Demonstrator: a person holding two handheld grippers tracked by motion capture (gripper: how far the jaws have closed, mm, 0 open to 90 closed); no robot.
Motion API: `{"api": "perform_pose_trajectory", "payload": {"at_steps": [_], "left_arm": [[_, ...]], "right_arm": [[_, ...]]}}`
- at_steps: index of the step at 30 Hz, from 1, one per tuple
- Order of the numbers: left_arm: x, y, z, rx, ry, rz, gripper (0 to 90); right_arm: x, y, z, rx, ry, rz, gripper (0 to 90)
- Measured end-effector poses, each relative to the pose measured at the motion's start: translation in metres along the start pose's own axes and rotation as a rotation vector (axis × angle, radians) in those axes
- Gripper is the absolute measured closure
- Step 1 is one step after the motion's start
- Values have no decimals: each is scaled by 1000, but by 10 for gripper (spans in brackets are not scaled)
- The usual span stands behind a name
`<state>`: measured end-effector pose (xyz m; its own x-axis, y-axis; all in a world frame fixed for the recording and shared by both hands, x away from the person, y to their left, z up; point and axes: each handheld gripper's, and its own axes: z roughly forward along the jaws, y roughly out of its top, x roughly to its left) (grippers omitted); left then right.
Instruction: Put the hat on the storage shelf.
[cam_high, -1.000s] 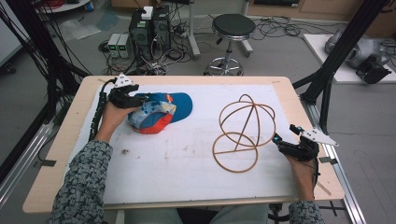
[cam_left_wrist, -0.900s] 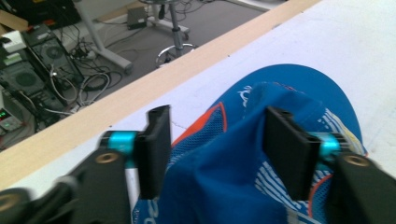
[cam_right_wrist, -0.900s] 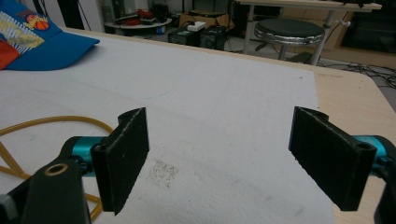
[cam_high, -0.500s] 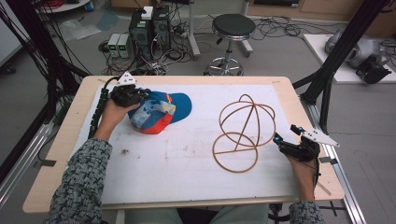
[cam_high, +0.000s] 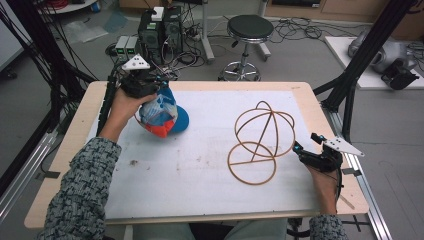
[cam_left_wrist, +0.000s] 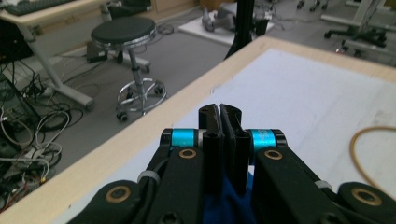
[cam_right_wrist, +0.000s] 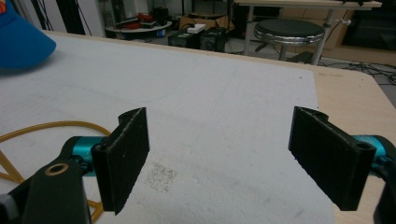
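Cap: the blue baseball cap (cam_high: 162, 117) hangs from your left claw (cam_high: 156, 91) at the far left of the table (cam_high: 210, 87), its crown with the white and orange print sagging down; its lower edge looks close to the white mat, and whether it touches I cannot tell

Left claw: pressed together on blue cap fabric; in the left gripper view the jaws meet, with blue cloth (cam_left_wrist: 229, 205) showing just below them; the jaws have just been closing on that cloth

Right claw: your right claw (cam_high: 302, 151) rests near the right edge of the table, jaws spread wide with nothing between them; it sits just beside the wire frame (cam_high: 260, 142)

Handling: the cap looks light and soft; the crown folds and slumps, the brim looks stiffer; pinch the brim or a seam, since loose cloth can slip

Wire frame: tan hoops standing on the mat, well apart from the cap; probably light and springy
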<state>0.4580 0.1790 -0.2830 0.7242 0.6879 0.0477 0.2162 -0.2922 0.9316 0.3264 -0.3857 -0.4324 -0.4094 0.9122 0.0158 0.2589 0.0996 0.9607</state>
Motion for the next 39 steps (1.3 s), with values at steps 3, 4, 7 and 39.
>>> {"api": "perform_pose_trajectory", "payload": {"at_steps": [3, 4, 7, 39], "left_arm": [[-6, 18, -4, -35, -14, 11, 872], [-9, 24, -5, -48, -19, 14, 872], [-17, 44, -8, -87, -36, 28, 872], [-92, 180, 0, -287, -186, 180, 875]], "right_arm": [[0, 0, 0, 3, 2, 1, 195], [-1, 0, 0, 1, 2, -1, 195], [0, 0, 0, 1, 1, -2, 196], [-3, -1, 0, -10, 3, 15, 195]]}}
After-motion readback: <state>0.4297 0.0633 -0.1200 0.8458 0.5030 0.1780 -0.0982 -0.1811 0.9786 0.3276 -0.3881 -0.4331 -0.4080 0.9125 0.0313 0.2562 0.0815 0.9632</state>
